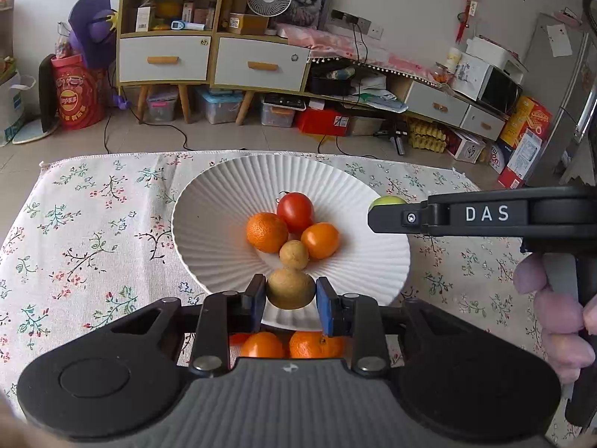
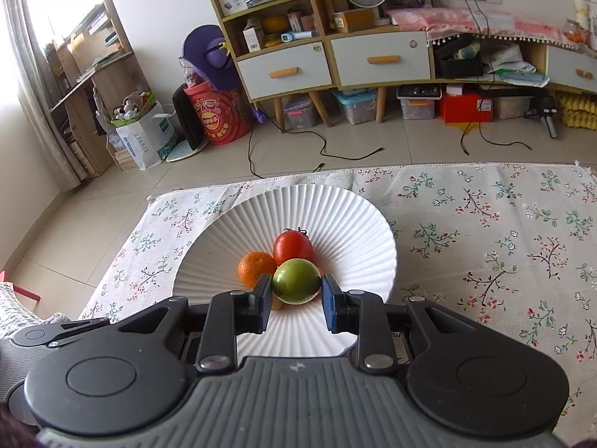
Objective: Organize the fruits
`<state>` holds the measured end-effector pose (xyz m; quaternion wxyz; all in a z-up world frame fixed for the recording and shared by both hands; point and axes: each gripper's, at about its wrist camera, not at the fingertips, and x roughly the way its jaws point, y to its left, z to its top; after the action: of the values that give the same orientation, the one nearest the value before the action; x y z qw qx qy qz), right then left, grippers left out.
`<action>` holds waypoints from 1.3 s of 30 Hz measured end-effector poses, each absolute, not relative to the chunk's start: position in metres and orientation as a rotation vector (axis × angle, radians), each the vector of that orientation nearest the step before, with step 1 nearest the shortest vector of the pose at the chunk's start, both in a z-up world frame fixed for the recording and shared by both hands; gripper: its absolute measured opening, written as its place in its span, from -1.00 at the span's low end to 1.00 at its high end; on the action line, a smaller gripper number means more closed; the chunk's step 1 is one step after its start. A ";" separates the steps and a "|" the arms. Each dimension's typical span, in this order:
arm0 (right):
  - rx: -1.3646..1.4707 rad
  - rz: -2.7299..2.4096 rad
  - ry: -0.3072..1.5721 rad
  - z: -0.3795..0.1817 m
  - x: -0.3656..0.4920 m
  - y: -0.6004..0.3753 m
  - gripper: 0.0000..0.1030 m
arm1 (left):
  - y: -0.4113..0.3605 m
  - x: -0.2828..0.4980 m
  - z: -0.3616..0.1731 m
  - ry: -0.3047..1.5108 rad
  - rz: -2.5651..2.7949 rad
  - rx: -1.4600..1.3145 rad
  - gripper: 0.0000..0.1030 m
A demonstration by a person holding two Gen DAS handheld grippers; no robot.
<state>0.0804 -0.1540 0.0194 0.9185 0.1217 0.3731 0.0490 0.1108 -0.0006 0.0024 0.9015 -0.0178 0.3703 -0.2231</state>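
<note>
left wrist: left gripper [image 1: 291,298] clenched on brown fruit [image 1: 290,288] over near rim of white plate [image 1: 209,201], pads at its widest part; small, firm, light (my judgement) | right wrist: right gripper [image 2: 296,298] grasping green fruit [image 2: 296,280] above plate [image 2: 335,209]; smooth, may slip; free cloth [image 2: 485,231] at right.

Partly hidden fruit

We see two oranges [image 1: 291,344] half covered at six o'clock, and the green fruit [image 1: 386,200] masked by the right gripper [image 1: 377,220].
</note>
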 end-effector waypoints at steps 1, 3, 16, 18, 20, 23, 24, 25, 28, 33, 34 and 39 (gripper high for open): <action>0.256 0.096 0.767 0.019 0.082 -0.155 -0.52 | -0.002 0.113 0.001 0.767 -0.453 -0.039 -0.47; 0.265 0.077 0.767 0.017 0.086 -0.158 -0.52 | -0.004 0.116 0.001 0.765 -0.436 -0.036 -0.47; 0.314 0.012 0.777 0.006 0.104 -0.170 -0.52 | -0.018 0.125 -0.005 0.771 -0.366 -0.005 -0.47; 0.297 0.012 0.777 0.004 0.107 -0.168 -0.52 | -0.021 0.126 -0.008 0.773 -0.360 0.008 -0.47; 0.281 0.008 0.778 0.003 0.110 -0.167 -0.52 | -0.024 0.129 -0.010 0.775 -0.356 0.013 -0.47; 0.275 0.000 0.785 -0.001 0.112 -0.168 -0.52 | -0.024 0.131 -0.013 0.777 -0.350 0.013 -0.47; 0.279 -0.002 0.789 -0.003 0.113 -0.169 -0.52 | -0.025 0.131 -0.014 0.774 -0.352 0.014 -0.47; 0.280 -0.003 0.795 -0.004 0.113 -0.170 -0.52 | -0.025 0.131 -0.014 0.771 -0.352 0.016 -0.47; 0.271 0.008 0.791 -0.005 0.114 -0.169 -0.52 | -0.026 0.132 -0.014 0.763 -0.357 0.023 -0.46; 0.271 0.018 0.795 -0.006 0.116 -0.166 -0.52 | -0.029 0.134 -0.016 0.761 -0.362 0.024 -0.46; 0.268 0.019 0.795 -0.006 0.116 -0.165 -0.51 | -0.030 0.134 -0.016 0.759 -0.362 0.028 -0.46; 0.281 0.027 0.796 -0.006 0.116 -0.165 -0.48 | -0.030 0.134 -0.017 0.754 -0.364 0.037 -0.38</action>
<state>0.1162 -0.1653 -0.0061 0.9122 0.1361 0.3863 0.0133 0.1336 -0.0300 -0.0167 0.9135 0.0178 0.3661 -0.1765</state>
